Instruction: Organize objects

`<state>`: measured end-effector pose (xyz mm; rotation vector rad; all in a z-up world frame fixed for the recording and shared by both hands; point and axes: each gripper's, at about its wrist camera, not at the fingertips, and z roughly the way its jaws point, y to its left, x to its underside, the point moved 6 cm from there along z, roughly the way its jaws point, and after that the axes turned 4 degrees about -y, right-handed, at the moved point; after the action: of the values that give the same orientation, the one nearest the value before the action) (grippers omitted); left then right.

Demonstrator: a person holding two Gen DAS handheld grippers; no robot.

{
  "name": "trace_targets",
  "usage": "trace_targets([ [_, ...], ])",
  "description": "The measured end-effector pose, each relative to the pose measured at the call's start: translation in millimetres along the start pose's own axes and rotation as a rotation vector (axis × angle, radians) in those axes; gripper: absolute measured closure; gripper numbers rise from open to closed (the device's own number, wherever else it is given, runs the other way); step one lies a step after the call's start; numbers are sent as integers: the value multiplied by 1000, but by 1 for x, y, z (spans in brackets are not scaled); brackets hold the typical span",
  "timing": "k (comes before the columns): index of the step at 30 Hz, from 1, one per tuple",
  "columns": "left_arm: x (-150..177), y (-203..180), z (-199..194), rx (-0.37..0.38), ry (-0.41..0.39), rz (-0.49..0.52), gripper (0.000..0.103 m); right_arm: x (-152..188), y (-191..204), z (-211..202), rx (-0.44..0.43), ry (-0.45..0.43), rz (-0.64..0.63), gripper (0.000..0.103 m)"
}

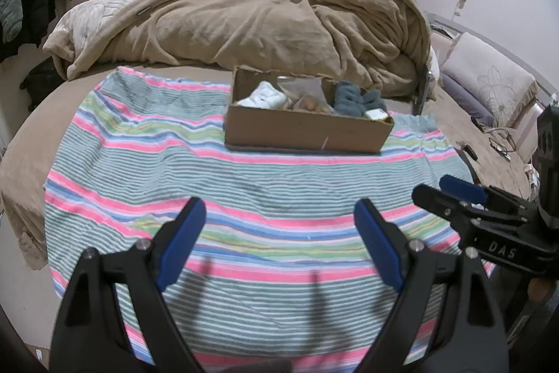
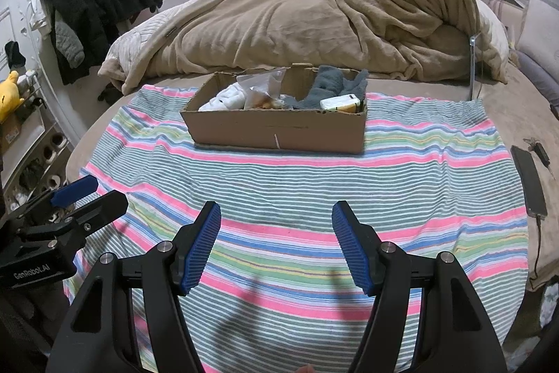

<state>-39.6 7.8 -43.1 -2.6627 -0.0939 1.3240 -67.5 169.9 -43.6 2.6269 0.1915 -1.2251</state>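
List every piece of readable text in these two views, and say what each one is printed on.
"DAS": white letters on the black body of the right gripper, seen from the left wrist view.
"GenRobot.AI": white letters on the body of the left gripper, seen from the right wrist view.
The small white and yellow box inside the cardboard box has print too blurred to read.
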Motion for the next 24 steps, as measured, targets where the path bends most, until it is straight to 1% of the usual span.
trace_targets([
  [24,0,0,0,0,1,1,15,2,1,1,-1,4,0,34],
])
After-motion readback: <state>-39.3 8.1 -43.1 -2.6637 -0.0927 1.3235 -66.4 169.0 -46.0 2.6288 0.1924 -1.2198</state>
